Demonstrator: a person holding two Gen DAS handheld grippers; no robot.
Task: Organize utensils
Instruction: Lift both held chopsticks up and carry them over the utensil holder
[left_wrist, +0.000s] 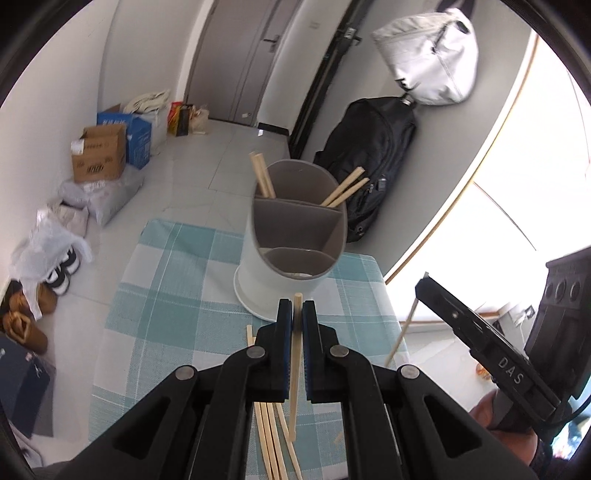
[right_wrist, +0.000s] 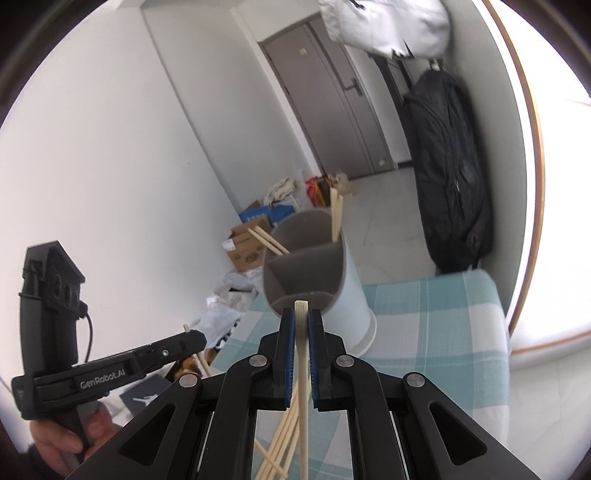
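My left gripper (left_wrist: 297, 314) jaws clamp one chopstick (left_wrist: 294, 369); my right gripper (right_wrist: 301, 323) jaws clamp another (right_wrist: 303, 387), both near the holder (left_wrist: 295, 236) on the desk (left_wrist: 166, 295).

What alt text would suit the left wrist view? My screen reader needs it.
The left tongs grip one wooden chopstick upright, just short of a white divided holder already holding chopsticks. More chopsticks lie below on a teal checked cloth; the right tongs hold another.
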